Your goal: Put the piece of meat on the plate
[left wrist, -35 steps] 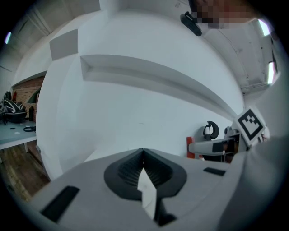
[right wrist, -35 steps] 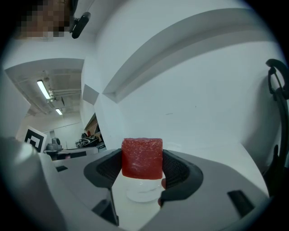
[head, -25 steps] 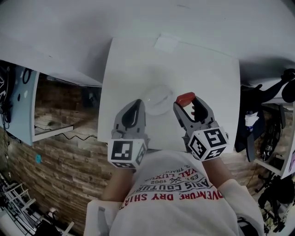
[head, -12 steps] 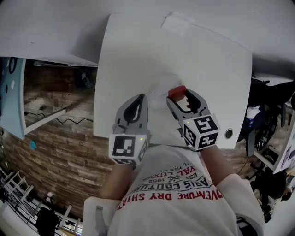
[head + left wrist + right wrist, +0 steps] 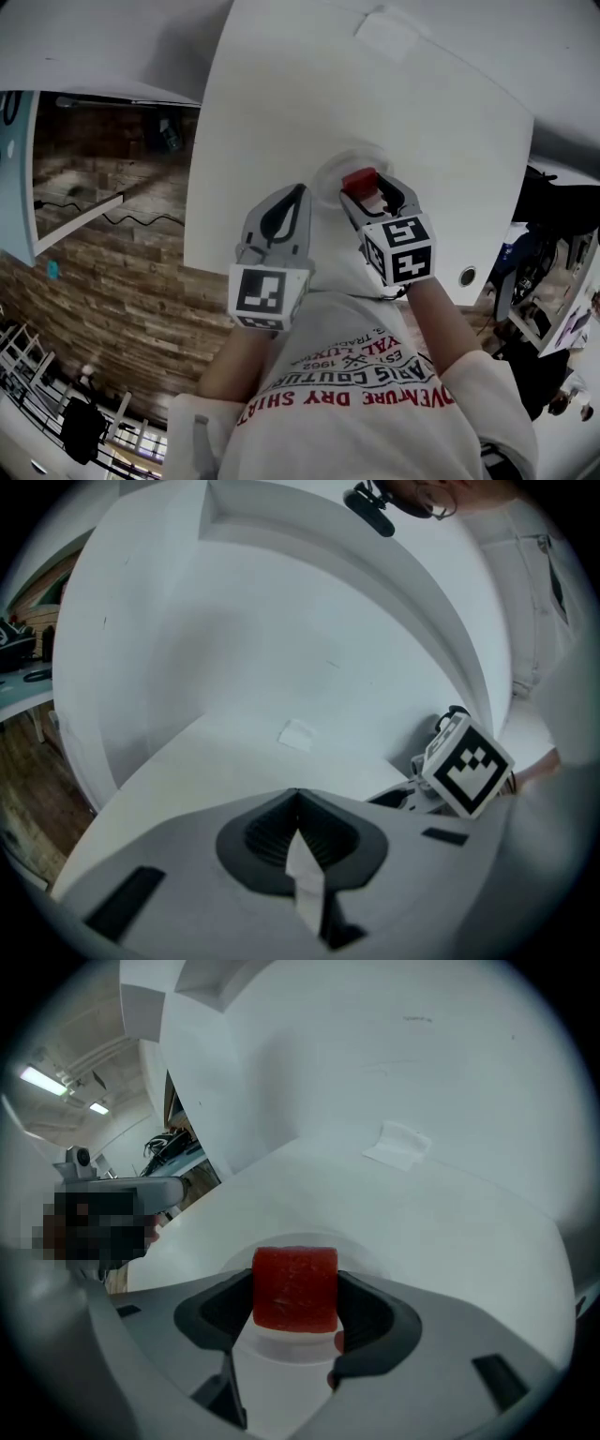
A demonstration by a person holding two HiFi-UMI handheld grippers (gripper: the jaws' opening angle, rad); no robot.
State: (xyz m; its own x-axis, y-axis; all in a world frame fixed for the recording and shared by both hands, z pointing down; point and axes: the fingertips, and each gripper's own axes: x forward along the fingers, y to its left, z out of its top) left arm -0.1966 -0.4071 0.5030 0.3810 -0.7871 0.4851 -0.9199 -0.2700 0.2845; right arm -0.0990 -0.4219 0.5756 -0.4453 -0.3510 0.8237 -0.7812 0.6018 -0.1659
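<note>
The right gripper [image 5: 367,190] is clamped on a small red block of meat [image 5: 359,180], its two dark pads pressing the block's left and right sides. The right gripper view shows the block square between the jaws, with a round, pale, translucent plate [image 5: 360,1260] directly behind and below it. In the head view the meat sits over the near part of that plate. No view makes clear whether it touches the plate.

The left gripper [image 5: 297,194] hangs just beside the right one, on the left of the plate. Its jaws are pressed together with nothing between them, and only a pale seam shows where the pads meet.

The plate rests on a plain white square table [image 5: 281,94], towards the edge nearest the person. A small flat white rectangular patch [image 5: 382,33] lies on the far side of the table, well apart from the plate. A small round ringed hole [image 5: 466,277] shows at the table's near right corner.

Beyond the table's left edge lies a floor of brown wood-look planks [image 5: 112,281]. A second white surface [image 5: 94,47] fills the upper left. Dark, cluttered furniture stands at the right edge of the room. The person's white shirt with red and black lettering [image 5: 356,394] fills the bottom of the head view.
</note>
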